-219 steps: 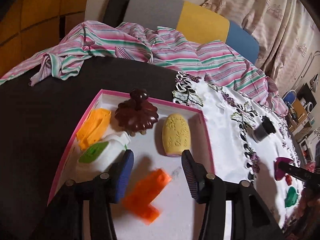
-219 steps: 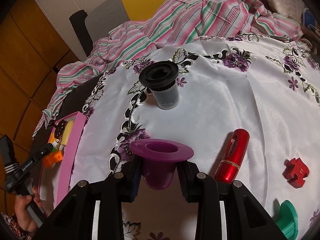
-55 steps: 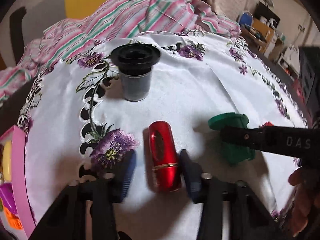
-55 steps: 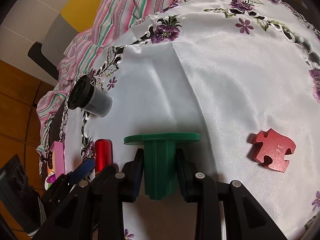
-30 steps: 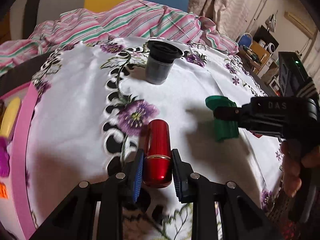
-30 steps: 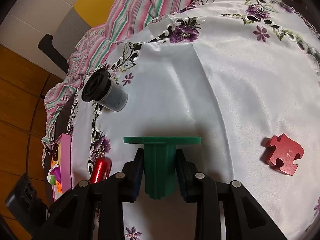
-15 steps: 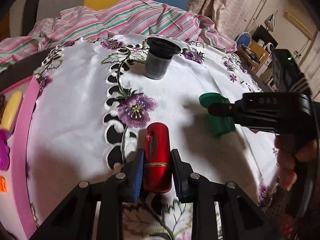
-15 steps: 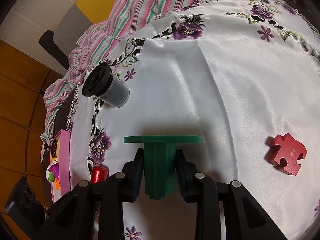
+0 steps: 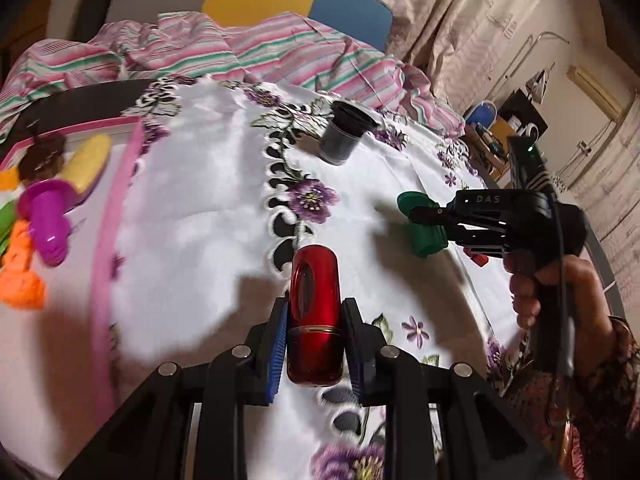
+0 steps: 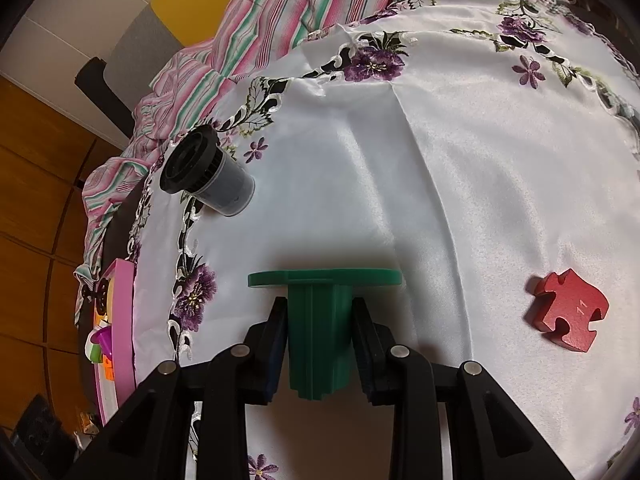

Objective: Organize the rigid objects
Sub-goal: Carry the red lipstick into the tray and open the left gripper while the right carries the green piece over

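My left gripper (image 9: 314, 334) clamps a red cylinder (image 9: 315, 316). My right gripper (image 10: 320, 338) grips a green flanged piece (image 10: 322, 332); a red puzzle piece (image 10: 570, 310) lies right of it.

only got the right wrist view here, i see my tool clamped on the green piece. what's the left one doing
Observer: The left tool is shut on a red lipstick-shaped tube, held clear of the cloth.
Operator: whats in the pink tray, i only see its edge
Observer: A purple cup-shaped piece lies on its side in the pink tray, beside orange pieces.
Operator: anything else in there
Observer: A yellow oval piece and a dark brown lid-shaped piece sit at the far end.
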{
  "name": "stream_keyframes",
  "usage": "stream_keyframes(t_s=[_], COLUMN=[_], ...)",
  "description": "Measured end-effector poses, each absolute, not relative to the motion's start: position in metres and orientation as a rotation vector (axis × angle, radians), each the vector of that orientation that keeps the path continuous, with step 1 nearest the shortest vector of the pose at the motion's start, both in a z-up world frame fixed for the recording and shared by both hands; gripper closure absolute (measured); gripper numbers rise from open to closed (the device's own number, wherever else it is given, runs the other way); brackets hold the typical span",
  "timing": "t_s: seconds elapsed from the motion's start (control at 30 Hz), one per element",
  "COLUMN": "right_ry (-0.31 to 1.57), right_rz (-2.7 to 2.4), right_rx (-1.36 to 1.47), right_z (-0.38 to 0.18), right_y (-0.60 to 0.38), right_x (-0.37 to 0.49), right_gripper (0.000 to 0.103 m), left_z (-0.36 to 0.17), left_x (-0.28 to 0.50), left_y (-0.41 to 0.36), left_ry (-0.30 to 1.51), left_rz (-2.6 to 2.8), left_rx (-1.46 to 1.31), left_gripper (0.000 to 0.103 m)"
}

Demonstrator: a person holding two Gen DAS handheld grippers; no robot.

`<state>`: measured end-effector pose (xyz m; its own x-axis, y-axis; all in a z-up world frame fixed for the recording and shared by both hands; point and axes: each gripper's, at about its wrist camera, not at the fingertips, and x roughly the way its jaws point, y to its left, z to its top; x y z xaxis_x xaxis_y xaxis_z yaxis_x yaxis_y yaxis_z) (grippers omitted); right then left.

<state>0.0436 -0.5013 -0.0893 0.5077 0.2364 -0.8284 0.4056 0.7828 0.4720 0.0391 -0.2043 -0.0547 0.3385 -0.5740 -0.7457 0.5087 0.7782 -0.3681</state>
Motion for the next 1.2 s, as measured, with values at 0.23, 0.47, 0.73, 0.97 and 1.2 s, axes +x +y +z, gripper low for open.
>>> stream_keyframes(t_s=[0.23,0.47,0.73,0.97,1.2], right_ry=[1.054,1.001,1.004,0.964,0.933], right_rz=[-0.111,-0.116,-0.036,0.083,0.233], right_rx=[0.738,0.698,0.658,0.658,0.637], right_z=[-0.092,-0.077,-0.068,-0.046,-0.014], right_y=[-0.504,-0.498,-0.454,-0.398,-0.335], right_x=[0.041,0.039,0.04,0.037,0.032], right_gripper=[0.072,0.072,0.072,0.072,0.072], left_z=[-0.036,-0.034,-0.046,-0.06,-0.067], left_x=[0.031,0.035,0.048,0.066,0.084], left_y=[-0.158,-0.099,-0.036,-0.002,0.009], left_ry=[0.94,0.92,0.924,0.946,0.958], left_rz=[-0.671,-0.566,-0.427,-0.336,-0.28], left_rx=[-0.111,-0.176,-0.25,-0.274,-0.248], left_gripper=[0.077,0.077,0.077,0.077,0.077])
